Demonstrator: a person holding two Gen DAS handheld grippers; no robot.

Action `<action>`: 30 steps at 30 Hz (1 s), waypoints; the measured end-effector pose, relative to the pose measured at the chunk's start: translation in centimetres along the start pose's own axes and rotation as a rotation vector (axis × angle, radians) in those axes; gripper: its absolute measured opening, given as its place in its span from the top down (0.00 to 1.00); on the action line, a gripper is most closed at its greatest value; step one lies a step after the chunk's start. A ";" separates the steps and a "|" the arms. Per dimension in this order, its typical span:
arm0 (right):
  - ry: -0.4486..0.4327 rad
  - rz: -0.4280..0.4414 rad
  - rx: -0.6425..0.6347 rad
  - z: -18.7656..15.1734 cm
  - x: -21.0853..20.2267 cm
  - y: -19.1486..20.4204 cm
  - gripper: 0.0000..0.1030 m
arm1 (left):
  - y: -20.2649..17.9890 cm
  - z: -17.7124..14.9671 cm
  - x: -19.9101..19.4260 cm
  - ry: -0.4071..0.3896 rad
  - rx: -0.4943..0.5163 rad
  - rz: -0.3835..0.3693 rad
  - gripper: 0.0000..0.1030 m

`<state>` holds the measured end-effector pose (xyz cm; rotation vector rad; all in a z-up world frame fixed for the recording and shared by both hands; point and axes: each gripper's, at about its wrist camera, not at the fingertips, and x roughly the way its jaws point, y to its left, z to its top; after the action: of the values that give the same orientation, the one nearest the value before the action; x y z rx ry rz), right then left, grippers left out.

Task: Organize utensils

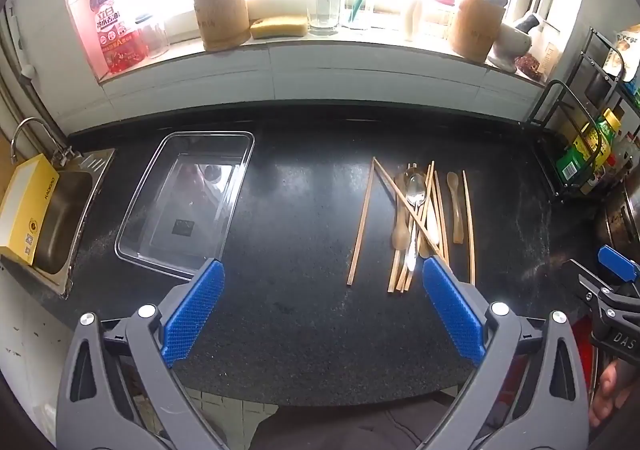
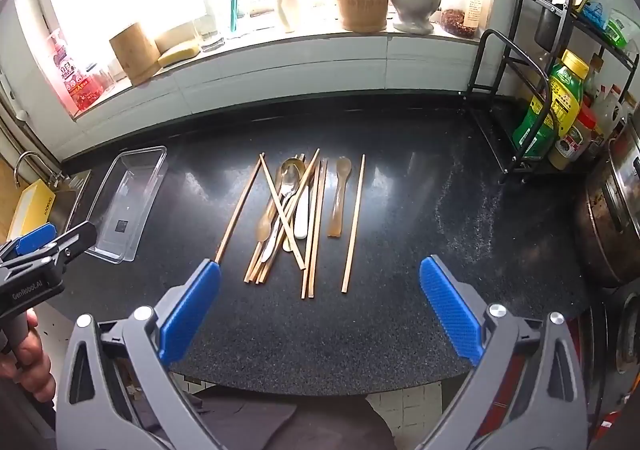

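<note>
A: Where is the pile of utensils found?

B: On the black worktop, ahead of the right gripper and just beyond its fingers. Chopsticks, a metal spoon, a white-handled piece and a wooden spoon are made out, crossed over one another. Nearly every long axis runs away from the fingers, near ends toward them.

A: And the left gripper?

B: From it the pile is seen ahead and off toward its right finger; the clear tray lies beyond its left finger. The right hand is judged nearer the pile, the left nearer the tray.

A: How are the fingers held?

B: Both pairs are spread fully wide, and nothing is held between them.

A: What cannot be made out?

B: The number of pieces lower in the heap cannot be counted. The near ends of a few chopsticks are covered by the left gripper's right finger.
</note>
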<state>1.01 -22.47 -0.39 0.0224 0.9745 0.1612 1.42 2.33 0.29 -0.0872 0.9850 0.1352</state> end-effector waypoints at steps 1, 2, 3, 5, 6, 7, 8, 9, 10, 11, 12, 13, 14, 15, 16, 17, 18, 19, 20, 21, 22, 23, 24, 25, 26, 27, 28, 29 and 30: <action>0.001 0.000 0.000 0.1 0.1 0.0 0.06 | 0.0 0.1 0.0 0.003 -0.001 0.002 0.06; 0.000 0.001 0.001 -0.1 0.1 -0.1 0.06 | -0.1 0.1 0.1 0.005 -0.002 0.003 0.06; 0.000 0.002 0.002 -0.1 0.1 -0.1 0.06 | -0.2 0.0 0.3 0.008 -0.005 0.004 0.06; -0.002 0.003 0.003 -0.1 0.2 -0.1 0.06 | -0.3 0.1 0.4 0.013 -0.006 0.006 0.06; -0.001 0.004 0.005 0.0 0.3 -0.2 0.06 | -0.3 0.1 0.5 0.014 -0.005 0.006 0.06; 0.000 0.004 0.006 0.1 0.3 -0.2 0.06 | -0.3 0.1 0.5 0.013 -0.005 0.006 0.06; -0.001 0.006 0.006 0.1 0.3 -0.3 0.06 | -0.3 0.1 0.5 0.013 -0.005 0.006 0.06; -0.001 0.006 0.006 0.1 0.4 -0.3 0.06 | -0.3 0.1 0.6 0.012 -0.003 0.007 0.06; -0.001 0.006 0.006 0.2 0.4 -0.2 0.06 | -0.2 0.2 0.6 0.011 -0.004 0.006 0.06; -0.001 0.007 0.005 0.2 0.4 -0.2 0.06 | -0.2 0.2 0.6 0.011 -0.004 0.006 0.06; 0.000 0.007 0.004 0.3 0.5 -0.2 0.06 | -0.2 0.2 0.7 0.012 -0.004 0.006 0.06; 0.001 0.008 0.004 0.3 0.5 -0.2 0.06 | -0.1 0.3 0.8 0.014 -0.004 0.004 0.06; 0.002 0.009 0.004 0.3 0.6 -0.2 0.06 | -0.1 0.2 0.9 0.016 -0.004 0.004 0.06; 0.003 0.010 0.004 0.4 0.5 -0.2 0.06 | -0.1 0.3 0.9 0.017 -0.002 0.005 0.06; 0.003 0.010 0.003 0.4 0.5 -0.2 0.06 | -0.1 0.3 0.9 0.016 -0.003 0.005 0.06; 0.004 0.009 0.003 0.4 0.6 -0.1 0.06 | -0.1 0.3 0.9 0.016 -0.003 0.006 0.06; 0.006 0.010 0.003 0.4 0.6 -0.1 0.06 | -0.1 0.3 0.9 0.017 -0.003 0.006 0.06; 0.007 0.012 0.003 0.4 0.7 -0.1 0.06 | -0.1 0.2 0.9 0.017 -0.003 0.006 0.06; 0.008 0.011 0.002 0.4 0.7 -0.1 0.06 | -0.1 0.2 1.0 0.019 -0.003 0.006 0.06; 0.008 0.011 0.003 0.5 0.7 -0.1 0.06 | -0.1 0.2 1.0 0.021 -0.003 0.008 0.06; 0.008 0.011 0.003 0.5 0.7 -0.1 0.06 | -0.1 0.2 1.0 0.021 -0.002 0.007 0.06; 0.009 0.011 0.003 0.4 0.7 -0.1 0.06 | -0.1 0.2 1.1 0.021 -0.002 0.006 0.06; 0.009 0.012 0.002 0.4 0.7 -0.1 0.06 | -0.1 0.2 1.1 0.021 0.000 0.006 0.06; 0.009 0.013 0.002 0.4 0.7 0.0 0.06 | -0.1 0.3 1.1 0.021 0.001 0.007 0.06; 0.010 0.012 0.001 0.5 0.7 0.0 0.06 | -0.2 0.3 1.1 0.021 0.001 0.007 0.06; 0.010 0.014 0.000 0.6 0.7 0.0 0.06 | -0.2 0.3 1.2 0.022 0.001 0.006 0.06; 0.010 0.015 0.000 0.6 0.8 -0.1 0.06 | -0.2 0.3 1.2 0.024 0.003 0.007 0.06; 0.010 0.015 0.000 0.5 0.8 -0.1 0.06 | -0.3 0.3 1.3 0.025 0.003 0.007 0.06; 0.011 0.015 0.001 0.5 0.8 -0.1 0.06 | -0.3 0.3 1.3 0.025 0.005 0.007 0.06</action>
<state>1.89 -22.44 -0.73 0.0294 0.9851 0.1749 2.43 2.13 -0.59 -0.0812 1.0107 0.1386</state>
